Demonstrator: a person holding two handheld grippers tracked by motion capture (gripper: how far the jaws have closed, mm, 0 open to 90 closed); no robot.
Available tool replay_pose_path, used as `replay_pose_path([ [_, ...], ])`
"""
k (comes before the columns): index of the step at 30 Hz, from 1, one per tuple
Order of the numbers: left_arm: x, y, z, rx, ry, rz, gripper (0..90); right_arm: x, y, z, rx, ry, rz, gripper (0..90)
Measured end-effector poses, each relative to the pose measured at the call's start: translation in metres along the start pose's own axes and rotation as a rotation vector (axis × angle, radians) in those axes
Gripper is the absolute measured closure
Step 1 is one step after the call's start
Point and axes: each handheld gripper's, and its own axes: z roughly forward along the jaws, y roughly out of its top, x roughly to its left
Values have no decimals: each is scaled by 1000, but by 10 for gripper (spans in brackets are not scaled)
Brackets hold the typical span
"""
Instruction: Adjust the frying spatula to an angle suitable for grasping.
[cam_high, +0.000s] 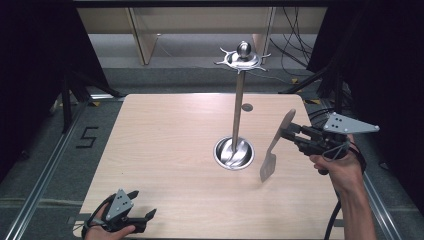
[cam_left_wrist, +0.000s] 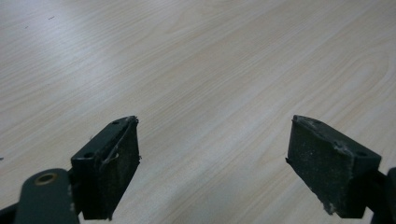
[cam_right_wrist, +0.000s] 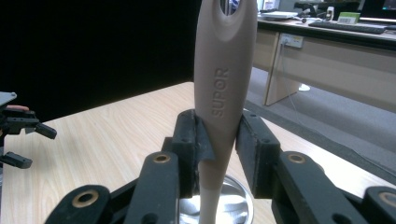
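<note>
The right gripper (cam_right_wrist: 219, 140) clamps the spatula (cam_high: 274, 147) by its smooth, stiff handle; light, blade-heavy, likely to swivel. The left gripper (cam_left_wrist: 212, 163) stands open.

Each gripper is built of black metal links, and a grey three-cornered plate drilled with small holes is carried on top of the left gripper (cam_high: 142, 216) and the right gripper (cam_high: 286, 133). Brass-coloured bushings are seen at the link pivots, and the worn, scuffed black pads (cam_left_wrist: 123, 161) are fixed with small screws. A black cable is trailed from each body, and no sleeves are worn on the forearms.
</note>
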Motion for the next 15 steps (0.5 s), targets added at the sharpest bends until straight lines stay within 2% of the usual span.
replay_pose_path([
  [4,0,0,0,-1,-1,0,161,-1,8,4,-10,3,-24,703],
  [7,-1,0,0,-12,-2,-12,162,0,14,7,-1,1,-19,704],
  [13,0,0,0,0,-1,0,162,0,26,13,-8,9,-47,703],
  [14,0,0,0,-1,-1,1,162,2,28,14,-2,4,-35,703],
  [15,-1,0,0,-12,-4,-10,162,0,30,14,-2,10,-53,703],
])
